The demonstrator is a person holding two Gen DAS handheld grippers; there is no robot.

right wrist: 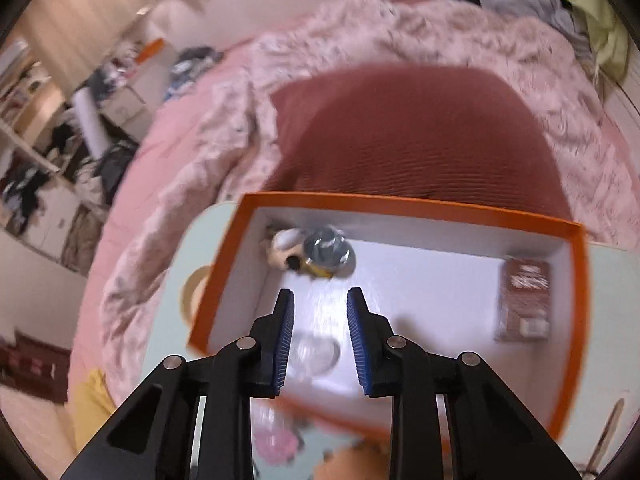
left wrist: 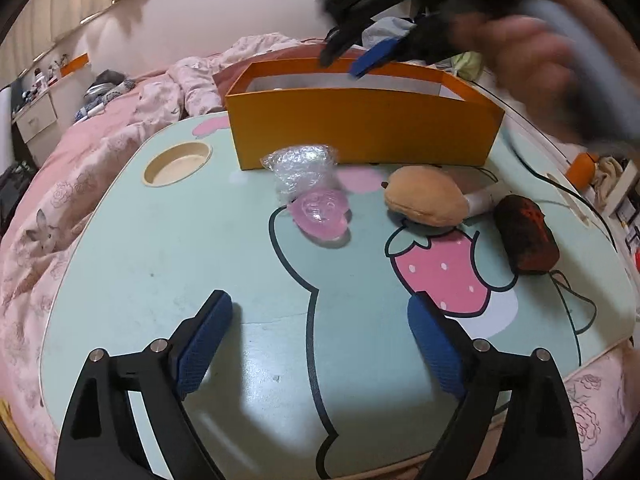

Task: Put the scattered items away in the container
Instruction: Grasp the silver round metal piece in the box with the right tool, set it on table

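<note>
Right wrist view looks down into the orange box: a small pale toy with a grey cap lies in its far left corner and a brown packet against its right wall, so part of the tidying looks done. The right tool hangs above the box's white floor with its pads drawn close and nothing between them (a clear, blurred shape below them may be something loose in the box, I cannot tell). On the tabletop in front of the box four things remain: a crumpled clear wrap, a pink jelly-like piece, a tan plush and a dark brown block. The left tool hovers over the tabletop short of them, spread wide and empty. My guess: under halfway.
</note>
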